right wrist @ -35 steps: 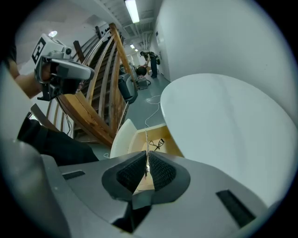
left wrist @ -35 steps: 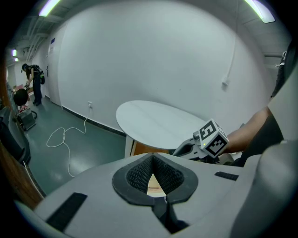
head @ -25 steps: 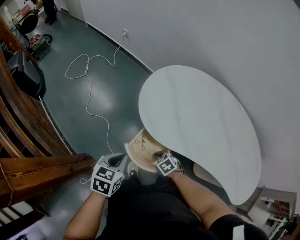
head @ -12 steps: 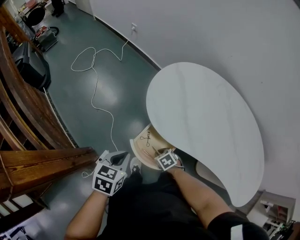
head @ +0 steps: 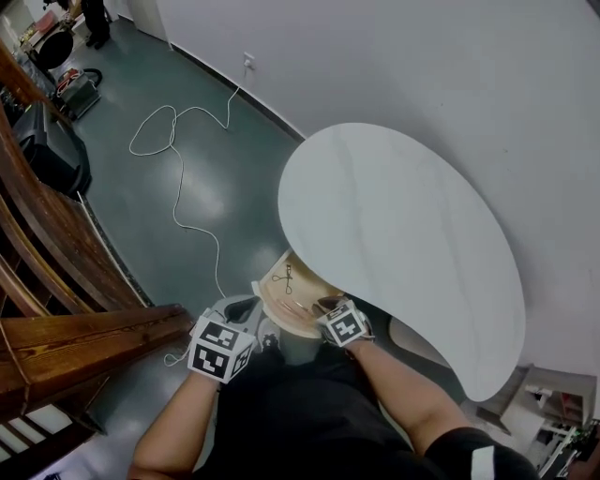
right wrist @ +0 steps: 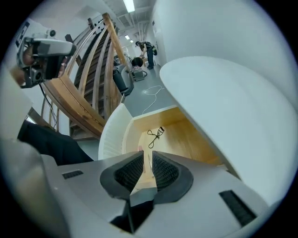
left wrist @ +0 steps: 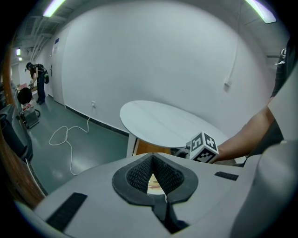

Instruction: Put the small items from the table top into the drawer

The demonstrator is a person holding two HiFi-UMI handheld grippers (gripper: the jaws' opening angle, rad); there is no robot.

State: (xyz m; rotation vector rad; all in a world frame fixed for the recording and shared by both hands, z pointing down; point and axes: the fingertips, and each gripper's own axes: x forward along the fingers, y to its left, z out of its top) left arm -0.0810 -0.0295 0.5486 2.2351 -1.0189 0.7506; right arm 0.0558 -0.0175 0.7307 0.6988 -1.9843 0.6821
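Observation:
The white kidney-shaped table top (head: pixel 403 244) is bare. Under its near left edge a drawer (head: pixel 267 302) with a curved white front stands pulled out. On its wooden floor lies a small black scissor-like tool (head: pixel 284 278), also seen in the right gripper view (right wrist: pixel 156 135). My right gripper (head: pixel 323 307) sits at the drawer's near rim, its jaws (right wrist: pixel 147 155) closed to a thin slit round the pale rim edge. My left gripper (head: pixel 247 306) hangs just left of the drawer front, shut and empty (left wrist: pixel 152 157).
A white cable (head: pixel 178 178) loops over the dark green floor to a wall socket. A wooden stair railing (head: pixel 56 272) runs along the left. A small shelf unit (head: pixel 553 412) stands at the lower right. A person (head: pixel 94 19) is far off at the top left.
The head view swung right and back. Both grippers stayed at the drawer front, the left one edging slightly nearer. The drawer and the black tool show no clear shift.

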